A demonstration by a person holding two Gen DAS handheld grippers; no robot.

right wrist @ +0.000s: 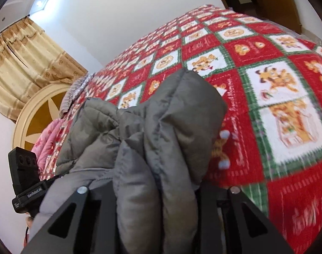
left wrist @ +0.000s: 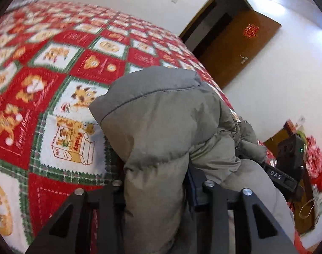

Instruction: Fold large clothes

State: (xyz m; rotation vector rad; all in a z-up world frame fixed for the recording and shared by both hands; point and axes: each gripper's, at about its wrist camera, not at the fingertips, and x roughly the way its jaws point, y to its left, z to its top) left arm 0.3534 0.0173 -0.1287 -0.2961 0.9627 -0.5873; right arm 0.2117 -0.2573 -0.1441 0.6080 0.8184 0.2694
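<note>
While both the left gripper [left wrist: 158, 188] and right gripper [right wrist: 158, 192] clamp bunched edges of the grey puffer jacket [left wrist: 161, 127] above the patchwork bedspread [left wrist: 55, 84], apparently lifted, keep tension even and lay it flat.

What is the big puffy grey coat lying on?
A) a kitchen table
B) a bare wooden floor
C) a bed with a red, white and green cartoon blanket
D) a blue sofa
C: the puffy grey coat lies bunched on a bed covered by a red, white and green cartoon blanket, which spreads out behind it in both wrist views.
</note>
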